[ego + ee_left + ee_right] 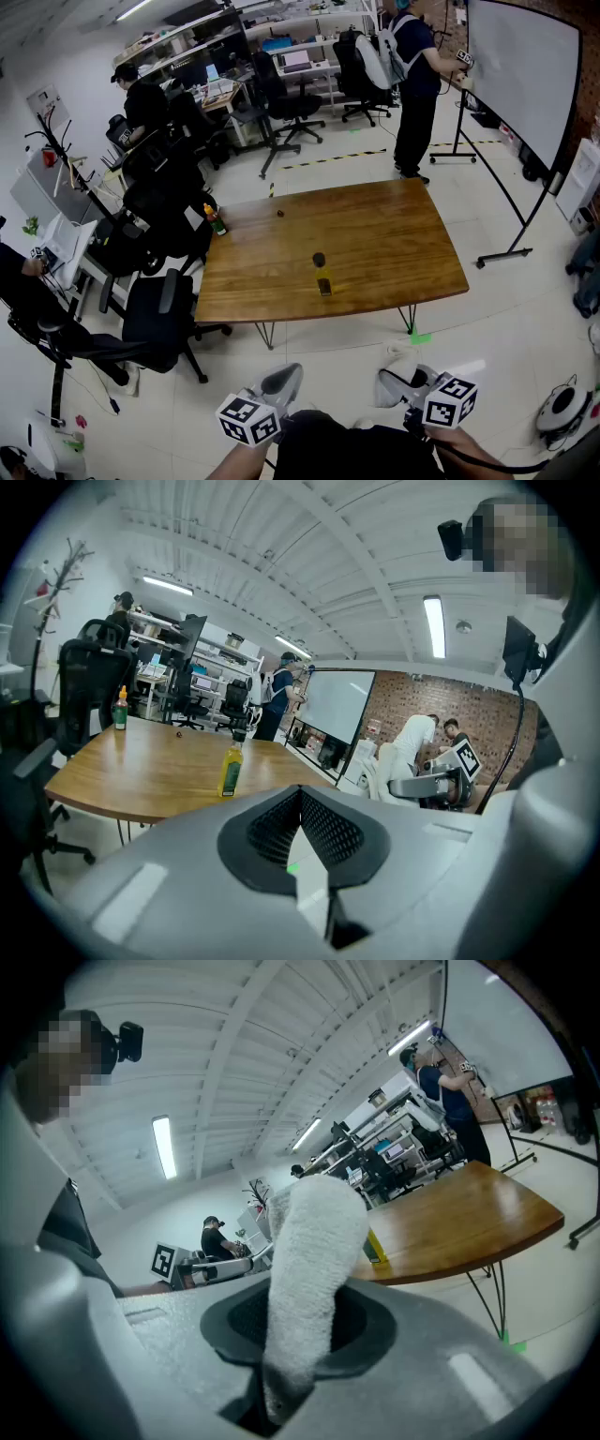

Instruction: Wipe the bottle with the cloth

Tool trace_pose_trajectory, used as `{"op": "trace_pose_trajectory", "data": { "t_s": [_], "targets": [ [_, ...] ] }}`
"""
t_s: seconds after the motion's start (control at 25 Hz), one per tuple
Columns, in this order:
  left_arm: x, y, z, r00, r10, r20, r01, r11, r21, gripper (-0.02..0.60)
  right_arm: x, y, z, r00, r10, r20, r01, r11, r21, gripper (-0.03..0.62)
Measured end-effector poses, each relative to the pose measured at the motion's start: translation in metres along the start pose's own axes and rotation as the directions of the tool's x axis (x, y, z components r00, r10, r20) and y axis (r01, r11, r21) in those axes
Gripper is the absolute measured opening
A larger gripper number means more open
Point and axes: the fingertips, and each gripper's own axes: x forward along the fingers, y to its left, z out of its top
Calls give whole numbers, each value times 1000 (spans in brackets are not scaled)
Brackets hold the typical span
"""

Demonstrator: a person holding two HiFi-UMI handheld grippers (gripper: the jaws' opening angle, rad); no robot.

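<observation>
A bottle (322,275) of yellow liquid with a dark cap stands upright near the front edge of the wooden table (375,244). Both grippers hang low in front of the table, well short of it. My left gripper (279,382) is shut with nothing in it; its own view shows the jaws (300,799) closed and the bottle (231,769) far ahead. My right gripper (401,384) is shut on a white cloth (307,1269), which stands up out of the jaws. That cloth half hides the bottle (376,1246) in the right gripper view.
A second bottle with an orange top (215,219) stands at the table's left corner, with a small dark object (279,213) farther back. Black office chairs (155,319) crowd the left side. A whiteboard on a stand (520,75) is at the right, with a person (417,75) beside it.
</observation>
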Motion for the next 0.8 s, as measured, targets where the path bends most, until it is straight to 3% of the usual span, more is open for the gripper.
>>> {"op": "trace_pose_trajectory", "data": {
  "t_s": [0.24, 0.48, 0.64, 0.8],
  "targets": [
    [24, 31, 20, 1000, -10, 5, 10, 998, 57, 22, 19, -19, 12, 999, -34, 11, 34, 999, 5, 71],
    [71, 68, 40, 996, -91, -27, 94, 980, 178, 55, 47, -53, 29, 992, -120, 46, 119, 992, 34, 71],
    [106, 105, 54, 982, -167, -83, 183, 948, 259, 73, 83, -69, 47, 978, -195, 77, 190, 979, 68, 71],
    [144, 139, 64, 952, -271, -146, 305, 889, 342, 114, 122, -75, 64, 962, -250, 106, 243, 967, 70, 71]
  ]
}}
